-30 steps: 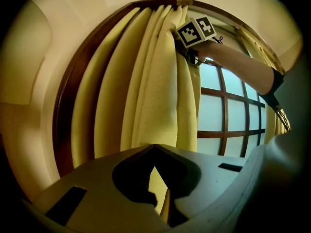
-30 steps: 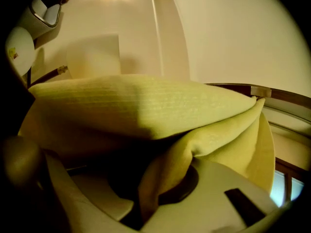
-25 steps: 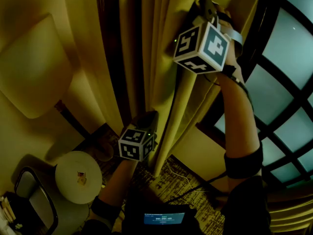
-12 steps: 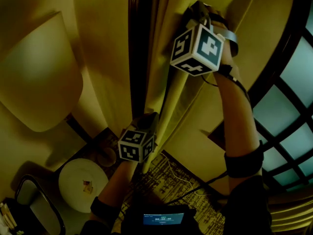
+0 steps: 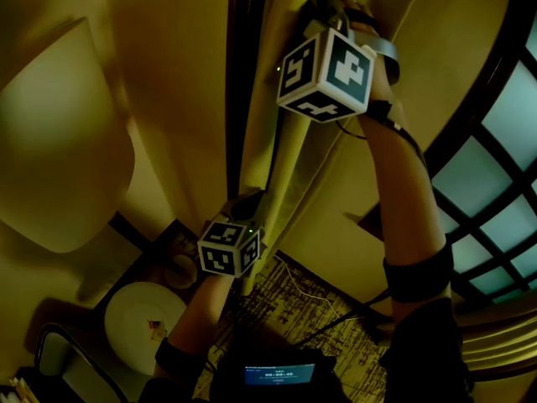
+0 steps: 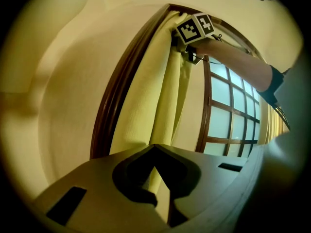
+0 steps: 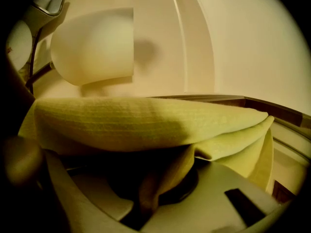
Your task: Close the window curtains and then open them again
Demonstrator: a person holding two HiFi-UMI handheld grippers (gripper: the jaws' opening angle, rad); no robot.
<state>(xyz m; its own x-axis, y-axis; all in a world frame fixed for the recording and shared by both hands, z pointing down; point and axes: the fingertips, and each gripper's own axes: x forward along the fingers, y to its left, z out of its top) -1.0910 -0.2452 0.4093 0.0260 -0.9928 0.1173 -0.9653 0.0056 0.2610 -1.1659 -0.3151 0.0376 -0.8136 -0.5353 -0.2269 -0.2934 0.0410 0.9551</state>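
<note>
**Step in hand: opening the curtain.**

The curtain [image 5: 289, 183] hangs gathered in a narrow bunch against the dark window frame [image 5: 242, 74]. It sits at the left of the window [image 5: 491, 166], whose panes are uncovered (so the opening stroke is judged near its end).

The right gripper [image 7: 150, 198], held high, is clenched on a thick fold of the cloth. The left gripper [image 6: 156, 191], held low, pinches the hanging edge between closed jaws.

1. Move both grippers toward the frame together, so the cloth travels level and does not twist.
2. Pull along the rail, not downward, to spare the hooks.
3. Release neither jaw until the bunch lies flat against the frame.
4. Hold the lower gripper clear of the round table [image 5: 147, 321] and the lamp shade [image 5: 59, 158].
</note>
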